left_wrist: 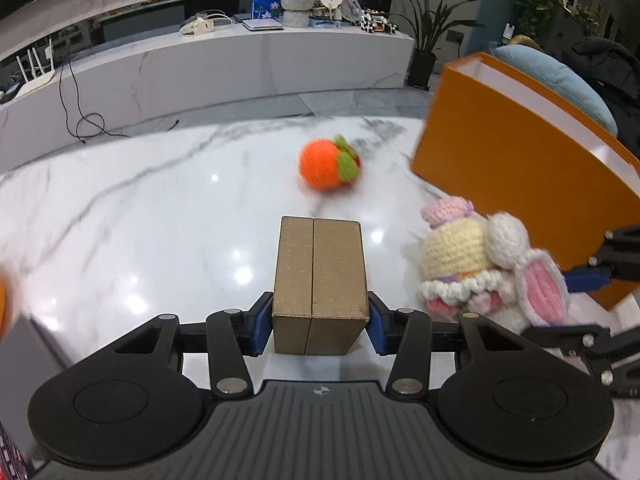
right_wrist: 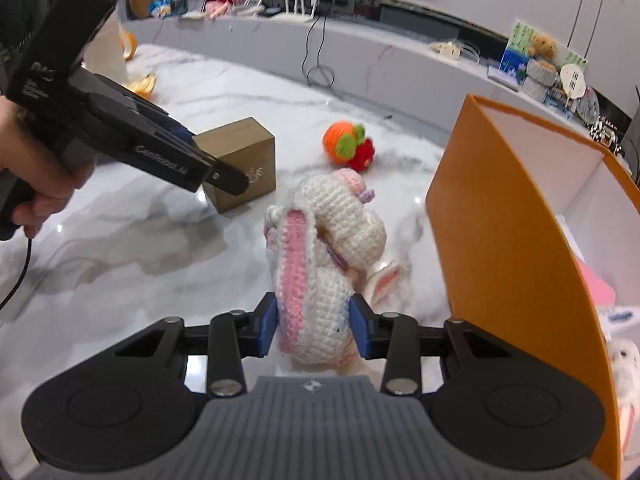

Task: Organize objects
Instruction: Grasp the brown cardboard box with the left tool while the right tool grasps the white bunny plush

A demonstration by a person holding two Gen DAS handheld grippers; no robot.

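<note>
My left gripper (left_wrist: 320, 326) is shut on a gold-brown box (left_wrist: 320, 280), held just above the white marble table (left_wrist: 140, 220); the box also shows in the right wrist view (right_wrist: 244, 160). My right gripper (right_wrist: 314, 330) is shut on a white and pink crocheted bunny (right_wrist: 320, 264), which shows in the left wrist view (left_wrist: 480, 264) to the right of the box. An orange crocheted fruit with green leaves (left_wrist: 328, 164) lies further back on the table, also in the right wrist view (right_wrist: 348, 144). An orange storage box (right_wrist: 512, 248) stands open at the right.
The orange box (left_wrist: 512, 148) holds pink and white items at its bottom (right_wrist: 600, 288). Orange peels (right_wrist: 142, 84) lie at the table's far left. A white marble counter (left_wrist: 240, 64) with clutter and a potted plant (left_wrist: 424, 40) stands behind the table.
</note>
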